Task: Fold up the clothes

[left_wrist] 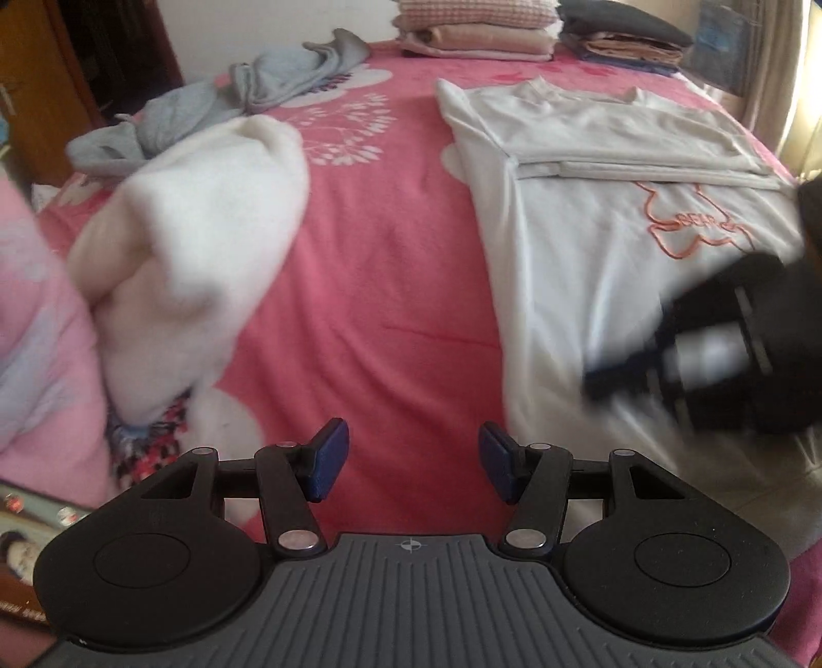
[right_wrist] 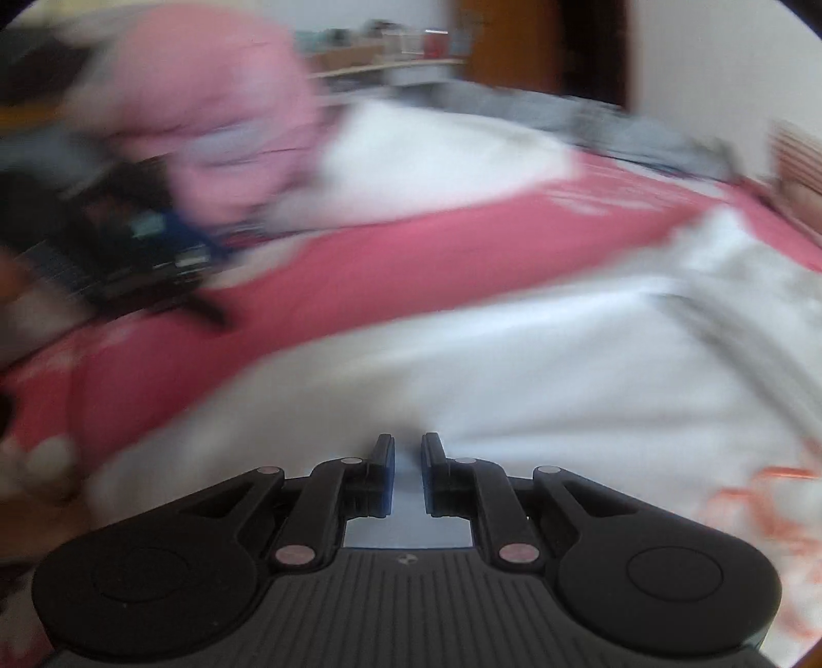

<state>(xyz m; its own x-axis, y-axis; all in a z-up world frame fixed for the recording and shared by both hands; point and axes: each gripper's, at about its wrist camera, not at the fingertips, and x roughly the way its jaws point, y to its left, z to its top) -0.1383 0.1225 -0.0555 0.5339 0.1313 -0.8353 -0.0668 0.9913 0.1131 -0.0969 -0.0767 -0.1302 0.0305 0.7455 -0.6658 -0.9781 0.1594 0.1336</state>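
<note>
**Two grippers over a partly folded white shirt**

Several garments are being shown on the pink bedspread (left_wrist: 370, 267). In the left wrist view, a white T-shirt (left_wrist: 575, 246) with an orange outline print is lying spread at the right of the frame, its upper part already folded over into a flat band. A fluffy cream garment (left_wrist: 205, 246) is being seen bunched at the left, with a crumpled grey garment (left_wrist: 205, 103) behind it at the upper left. Two stacks of folded clothes (left_wrist: 478, 31) are sitting at the top edge, one pinkish and one darker just to its right. Bare bedspread is lying between the cream heap and the shirt.

The left gripper (left_wrist: 413, 460) is being held above that bare strip, tilted downward, its blue pads (left_wrist: 329, 457) standing well apart with nothing between them.

The right gripper (right_wrist: 408, 472) is being seen in its own blurred view over the white shirt, angled down, its jaws drawn nearly together with only a narrow slit left. Whether a thin fold of cloth is pinched there cannot be told from the blur. The same gripper is appearing as a dark smeared shape at the right edge of the left wrist view, over the shirt's lower part.
</note>
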